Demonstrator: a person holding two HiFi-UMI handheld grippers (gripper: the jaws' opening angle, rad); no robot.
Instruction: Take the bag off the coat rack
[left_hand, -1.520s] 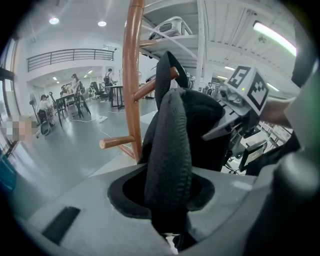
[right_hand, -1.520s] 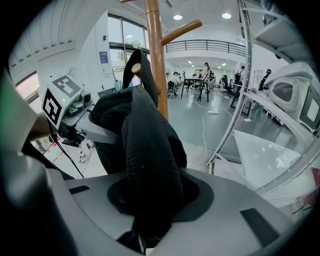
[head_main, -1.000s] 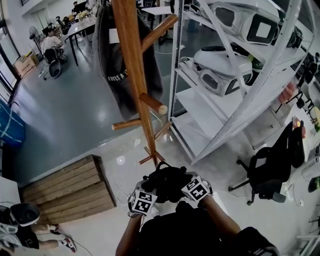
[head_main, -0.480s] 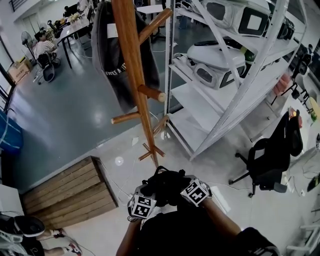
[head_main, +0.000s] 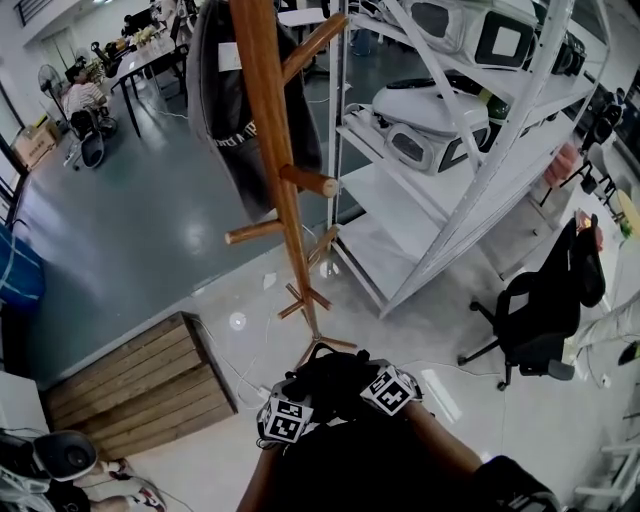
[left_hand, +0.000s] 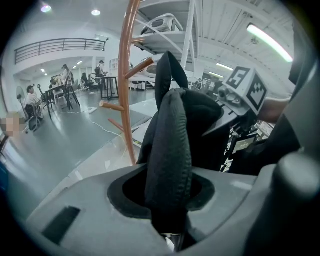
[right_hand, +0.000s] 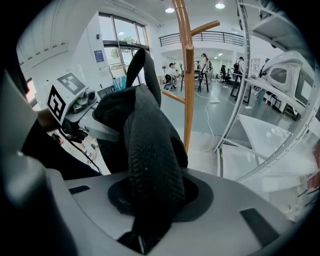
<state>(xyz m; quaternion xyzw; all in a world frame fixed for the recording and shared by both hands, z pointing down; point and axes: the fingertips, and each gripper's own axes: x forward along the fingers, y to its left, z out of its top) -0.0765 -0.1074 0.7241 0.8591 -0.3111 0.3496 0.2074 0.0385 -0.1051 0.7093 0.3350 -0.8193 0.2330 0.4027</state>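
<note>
A black bag (head_main: 330, 378) hangs free of the wooden coat rack (head_main: 268, 150), low in the head view in front of my body. My left gripper (head_main: 302, 398) is shut on one padded black strap (left_hand: 169, 150). My right gripper (head_main: 360, 378) is shut on another thick strap (right_hand: 150, 160). The two grippers sit close together, marker cubes facing up, with the bag bunched between them. The rack's pole (left_hand: 125, 85) stands just beyond the bag in the left gripper view, and the same pole (right_hand: 188, 85) shows in the right gripper view. A dark grey bag (head_main: 225, 100) still hangs high on the rack.
White metal shelving (head_main: 450, 210) with white machine shells stands right of the rack. A wooden pallet box (head_main: 140, 385) lies at the lower left, a black office chair (head_main: 540, 320) at the right. People sit at desks (head_main: 85, 100) far back left.
Both grippers with the bag have sunk a little and drawn back from the rack. More of the rack's foot shows now. The jaws keep the same grip.
</note>
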